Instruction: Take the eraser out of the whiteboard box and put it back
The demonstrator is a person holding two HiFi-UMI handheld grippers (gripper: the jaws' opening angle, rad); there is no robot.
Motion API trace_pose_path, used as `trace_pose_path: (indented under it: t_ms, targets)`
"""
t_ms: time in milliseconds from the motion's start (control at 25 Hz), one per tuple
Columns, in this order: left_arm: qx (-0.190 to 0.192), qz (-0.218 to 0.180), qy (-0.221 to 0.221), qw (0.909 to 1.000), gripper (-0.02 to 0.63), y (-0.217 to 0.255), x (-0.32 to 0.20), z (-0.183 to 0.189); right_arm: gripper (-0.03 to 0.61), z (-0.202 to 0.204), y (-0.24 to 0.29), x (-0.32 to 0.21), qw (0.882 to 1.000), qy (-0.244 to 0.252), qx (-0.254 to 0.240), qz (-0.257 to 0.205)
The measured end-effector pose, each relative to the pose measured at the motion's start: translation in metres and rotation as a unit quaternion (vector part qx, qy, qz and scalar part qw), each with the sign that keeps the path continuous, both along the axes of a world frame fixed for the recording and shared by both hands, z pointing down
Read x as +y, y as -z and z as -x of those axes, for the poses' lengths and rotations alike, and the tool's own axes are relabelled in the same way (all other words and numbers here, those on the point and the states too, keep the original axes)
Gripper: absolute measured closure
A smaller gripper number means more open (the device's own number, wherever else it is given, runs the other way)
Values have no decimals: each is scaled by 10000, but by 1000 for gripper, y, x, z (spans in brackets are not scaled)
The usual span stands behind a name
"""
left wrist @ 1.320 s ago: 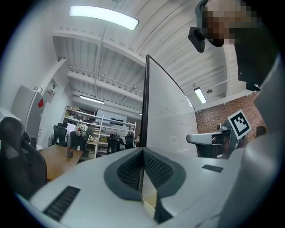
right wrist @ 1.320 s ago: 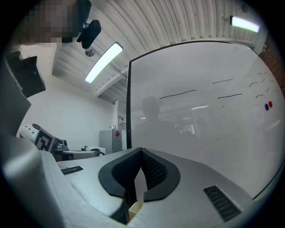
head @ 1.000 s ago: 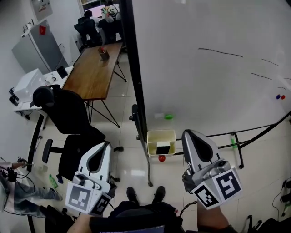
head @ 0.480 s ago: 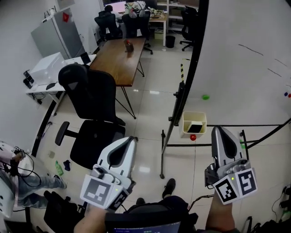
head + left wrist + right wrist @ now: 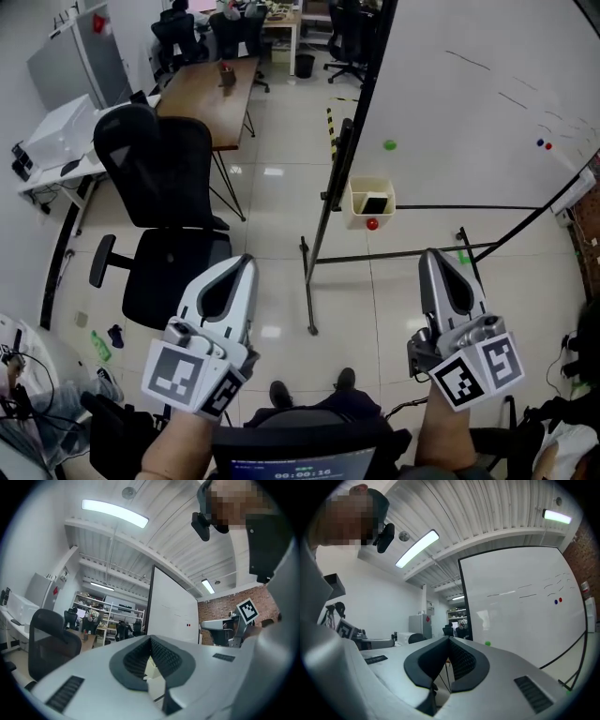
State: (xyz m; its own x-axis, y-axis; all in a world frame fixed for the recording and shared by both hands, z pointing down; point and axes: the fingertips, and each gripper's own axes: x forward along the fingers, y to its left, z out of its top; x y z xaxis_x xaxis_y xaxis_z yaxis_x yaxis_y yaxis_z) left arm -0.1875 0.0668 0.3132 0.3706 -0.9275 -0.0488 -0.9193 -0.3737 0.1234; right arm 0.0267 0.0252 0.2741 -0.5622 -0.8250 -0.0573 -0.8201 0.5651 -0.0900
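Note:
The cream whiteboard box [image 5: 357, 193] hangs at the foot of the whiteboard [image 5: 469, 103], far ahead of both grippers. A black eraser [image 5: 374, 203] lies inside it. A red magnet [image 5: 372, 224] sits just below the box and a green one [image 5: 389, 145] above it. My left gripper [image 5: 245, 262] is low on the left over the floor, shut and empty. My right gripper [image 5: 430, 254] is low on the right, also shut with nothing in it. The left gripper [image 5: 151, 638] shows its tips meeting in its own view, and so does the right gripper [image 5: 449, 639]. The whiteboard [image 5: 520, 616] fills the right gripper view.
A black office chair [image 5: 155, 178] stands to the left, with a wooden table [image 5: 202, 89] behind it. The whiteboard's black stand legs [image 5: 314, 253] run across the floor between the grippers and the box. The person's shoes [image 5: 281, 394] are at the bottom.
The whiteboard and its box have drawn away, now smaller and higher in the head view. Both grippers stay shut and empty, with more floor between them and the box.

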Motion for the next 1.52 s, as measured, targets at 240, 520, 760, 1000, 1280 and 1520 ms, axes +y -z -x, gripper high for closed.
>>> trace_pose_path:
  t_ms: [240,520,760,1000,1280,1520]
  targets:
    - [1,-131,-161,9998,589,17,24,-61,558,-49,12,33,9998,156,-65,-119]
    - [-143,-144,-241,9995,589,30,43,-145,558,-123,13,52,9993,332,-147,32]
    - [-197,-147,-179,9995,589,33,50,-177,558,-145,14,58,9981,573,-205,35]
    - [-154,-111,-145,9997,589,30,53,-187,558,-153,15,62,9981,595,-148,-3]
    - [-114,-125,-138,9998,589,32,58,-186,558,-150,20,67,9984,562,-82,-78]
    - [-61,-96,-151,9998,589,31,60,-183,558,-146,22,70,9983,562,-79,-94]
